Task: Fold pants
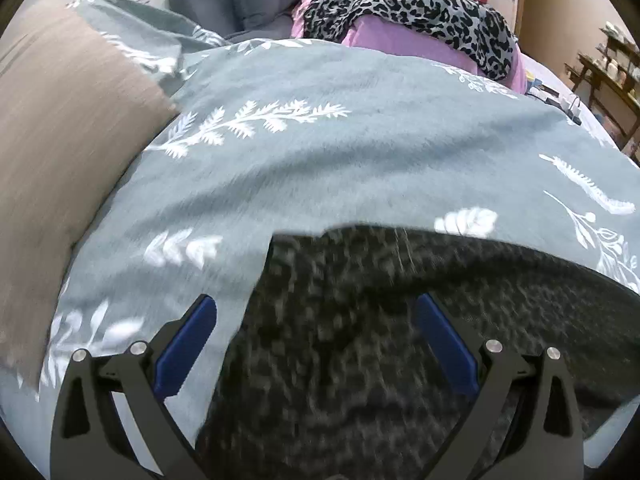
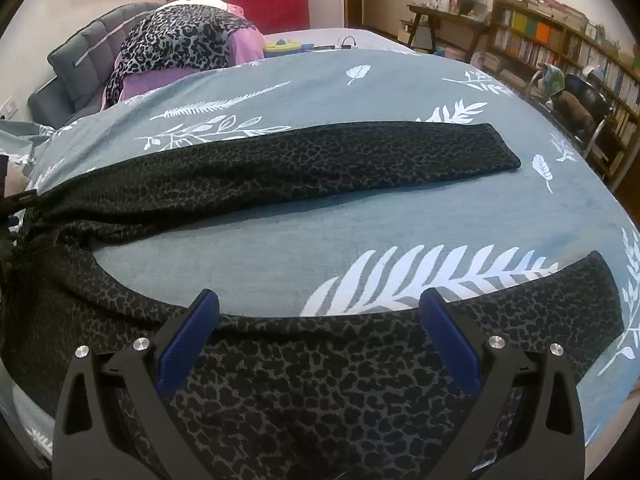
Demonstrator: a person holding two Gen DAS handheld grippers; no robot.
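The pants are dark with a leopard-spot print and lie spread on the bed, their two legs apart in a wide V: one leg stretches flat across the bed toward the far side, the other runs along the near edge under the right tool. That tool hangs low over the near leg, its blue pads spread wide and holding nothing. The left tool is also spread wide and empty, poised over the wider top part of the pants, which looks blurred there. The bed is covered by a grey-blue quilt printed with white leaves. A tan pillow lies to the left, a leopard-print cloth on pink bedding sits by the grey headboard, and bookshelves line the right wall.
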